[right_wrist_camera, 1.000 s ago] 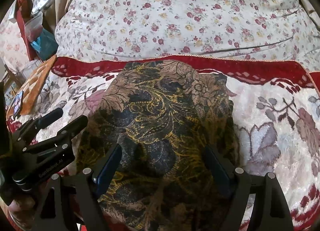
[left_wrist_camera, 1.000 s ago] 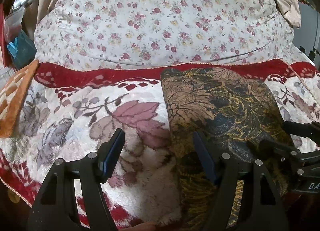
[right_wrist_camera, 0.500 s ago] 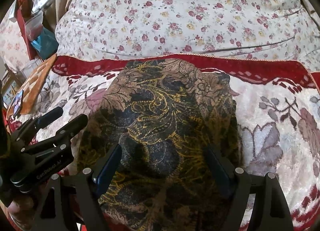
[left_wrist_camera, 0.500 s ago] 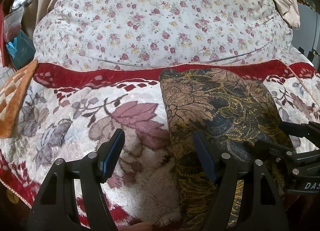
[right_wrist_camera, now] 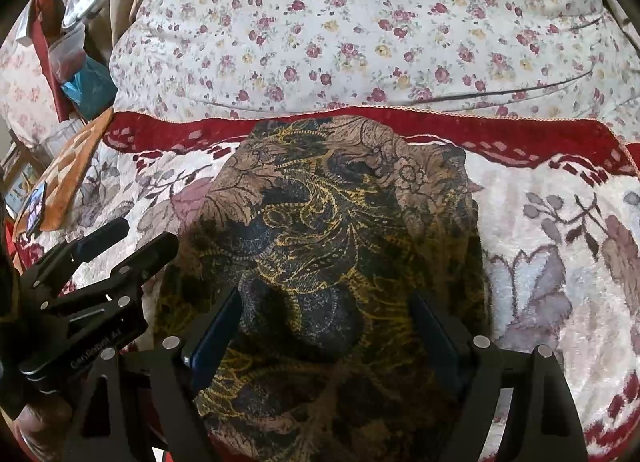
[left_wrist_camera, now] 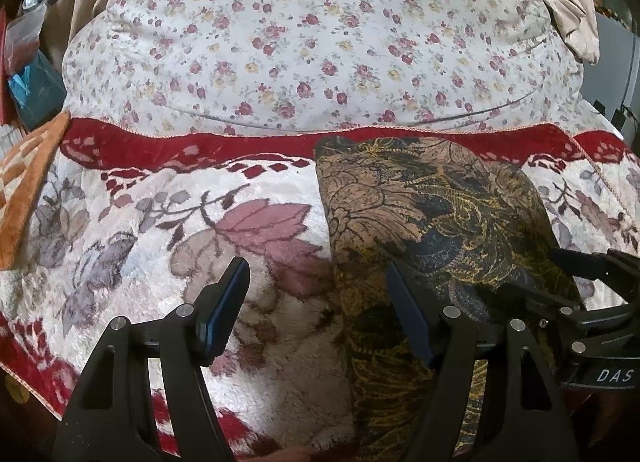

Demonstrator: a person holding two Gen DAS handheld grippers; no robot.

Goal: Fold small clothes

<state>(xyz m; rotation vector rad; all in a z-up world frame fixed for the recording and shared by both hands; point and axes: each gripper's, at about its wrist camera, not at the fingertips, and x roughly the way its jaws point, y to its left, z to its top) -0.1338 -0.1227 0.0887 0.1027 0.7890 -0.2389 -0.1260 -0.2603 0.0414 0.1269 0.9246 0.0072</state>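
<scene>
A brown, black and gold patterned cloth [right_wrist_camera: 332,229] lies folded into a long strip on a red and white floral blanket [left_wrist_camera: 168,229]. It also shows in the left wrist view [left_wrist_camera: 432,217], right of centre. My left gripper [left_wrist_camera: 318,286] is open and empty, straddling the cloth's left edge. My right gripper [right_wrist_camera: 326,314] is open and empty, its fingers spread above the near part of the cloth. Each gripper shows in the other's view: the right one [left_wrist_camera: 580,282] and the left one [right_wrist_camera: 124,238].
A large white pillow with small red flowers [left_wrist_camera: 320,33] lies behind the blanket. An orange patterned cloth [left_wrist_camera: 24,185] sits at the left edge. Bags and clutter [right_wrist_camera: 76,45] stand at the far left. Beige fabric [left_wrist_camera: 568,1] hangs at the back right.
Both views have shifted very slightly; the cloth lies the same and both grippers stay open.
</scene>
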